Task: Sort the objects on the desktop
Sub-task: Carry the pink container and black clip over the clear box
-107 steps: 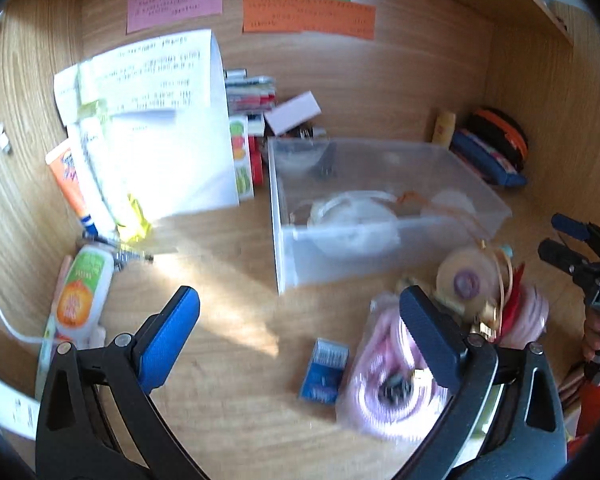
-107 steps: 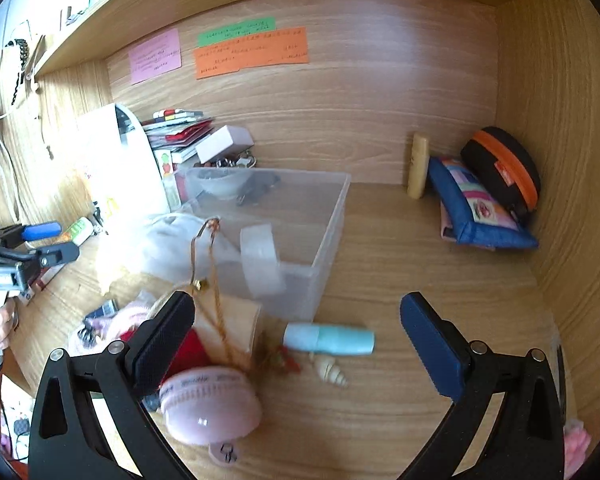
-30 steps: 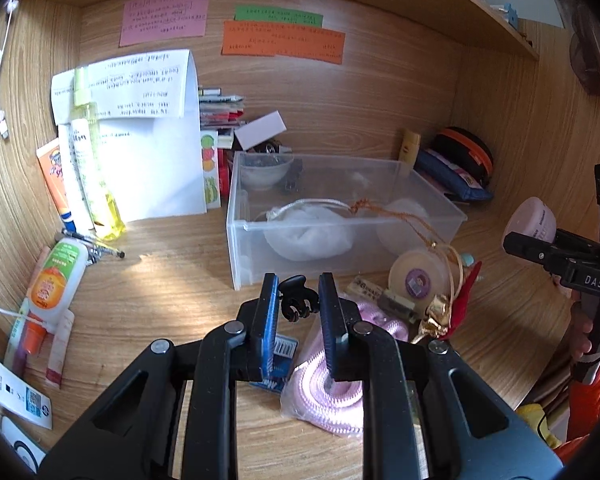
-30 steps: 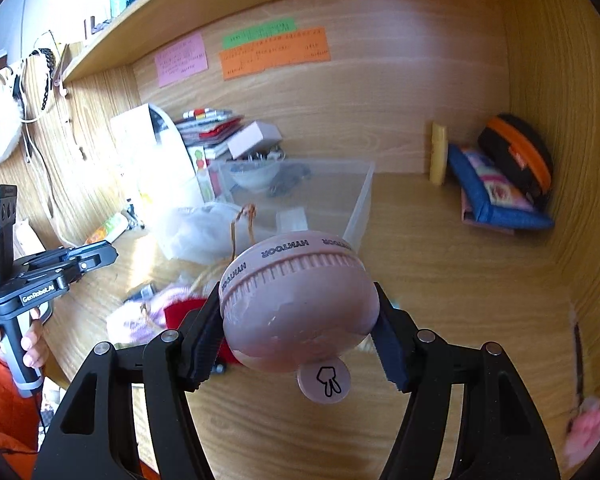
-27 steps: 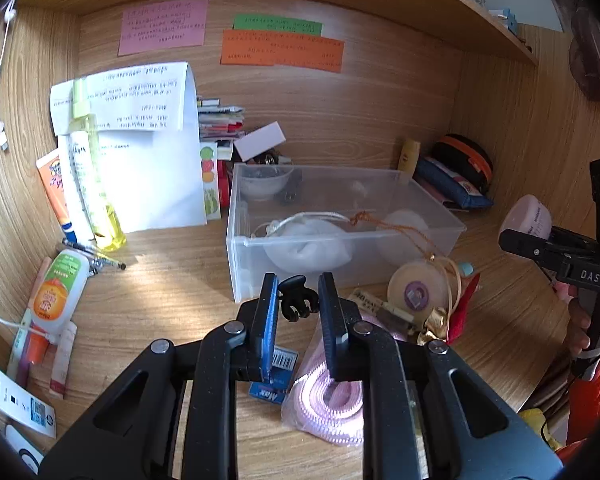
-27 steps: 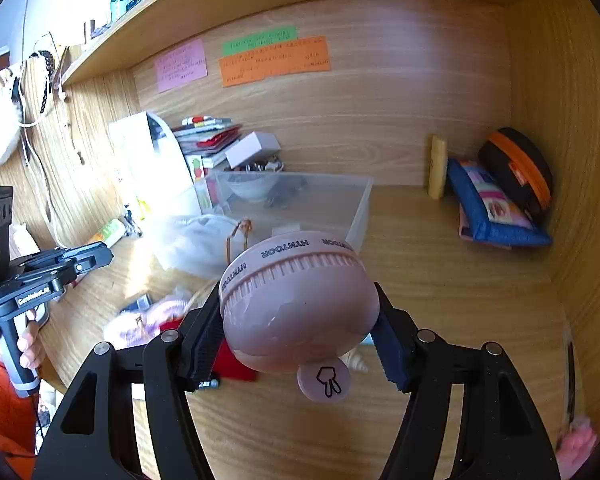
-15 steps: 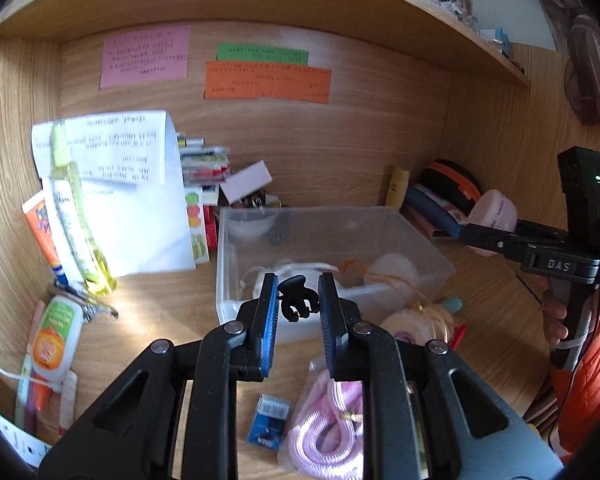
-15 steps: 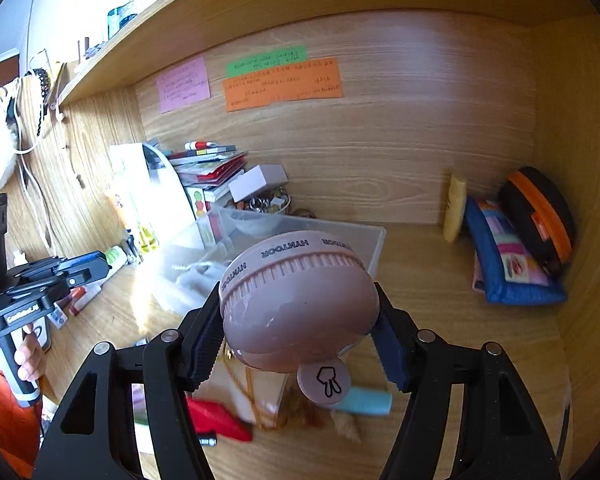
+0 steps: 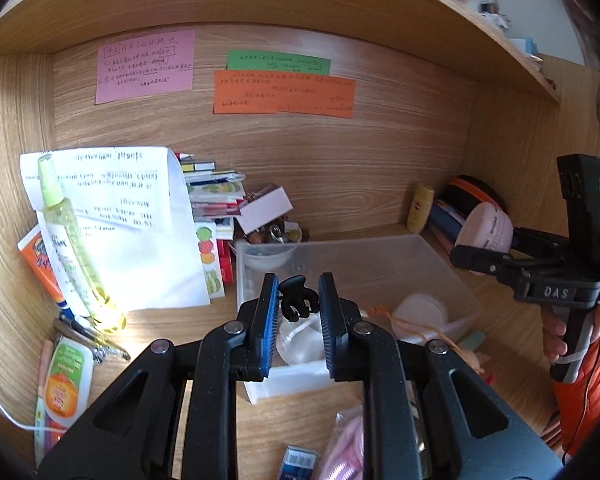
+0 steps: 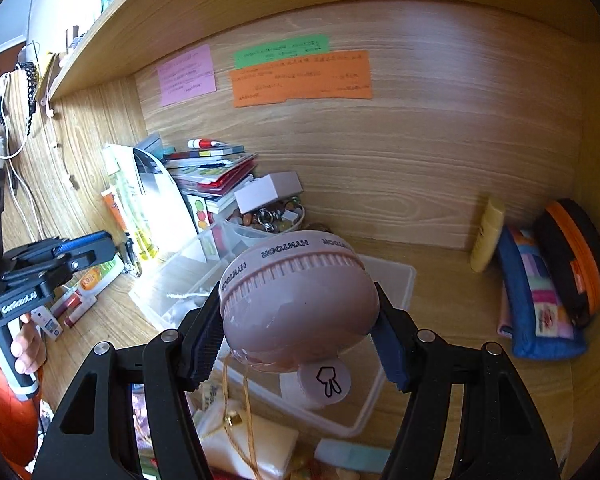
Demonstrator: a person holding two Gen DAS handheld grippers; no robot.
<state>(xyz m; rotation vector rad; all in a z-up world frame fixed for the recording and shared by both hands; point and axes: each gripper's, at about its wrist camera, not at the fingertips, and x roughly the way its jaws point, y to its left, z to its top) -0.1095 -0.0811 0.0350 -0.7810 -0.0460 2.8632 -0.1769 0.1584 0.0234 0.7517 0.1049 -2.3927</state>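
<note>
The left gripper (image 9: pixel 298 300) is pinched on a small black hair clip (image 9: pixel 297 297), its blue pads pressing the clip from both sides. It hangs above the near end of a clear plastic bin (image 9: pixel 452 276) that sits on the wooden desk (image 9: pixel 172 328). Inside the bin lie a white bowl (image 9: pixel 269 255) at the far corner, a white round thing with an orange cord, and some clear wrapping — what exactly, I cannot tell.

The right gripper (image 10: pixel 300 344) clamps a pink round fan (image 10: pixel 300 304), lettered "HYNTOOR" around its rim, with a small round tag showing a hand sign below it. The jaws stand part-way apart, pads against the fan's sides. It is held above the bin (image 10: pixel 396 280), towards the bin's right side as the left camera sees it.

Left of the bin stand a sheet of handwritten paper (image 9: pixel 140 240), a yellow-green spray bottle (image 9: pixel 74 248) leaning on it, and an orange tube (image 9: pixel 40 264). Behind the bin is a stack of books (image 9: pixel 214 196) with a white box (image 9: pixel 266 208) tilted on a dish of trinkets. At the right wall sit a blue pouch (image 10: pixel 536 304) and a black-and-orange case (image 10: pixel 576 260), with a yellow bottle (image 10: pixel 488 240) just beside them. Pink, green and orange notes (image 9: pixel 284 92) are stuck on the back panel. Near the front edge lie a pink coiled cable (image 9: pixel 348 444) in a bag and a small blue packet (image 9: pixel 298 462).
</note>
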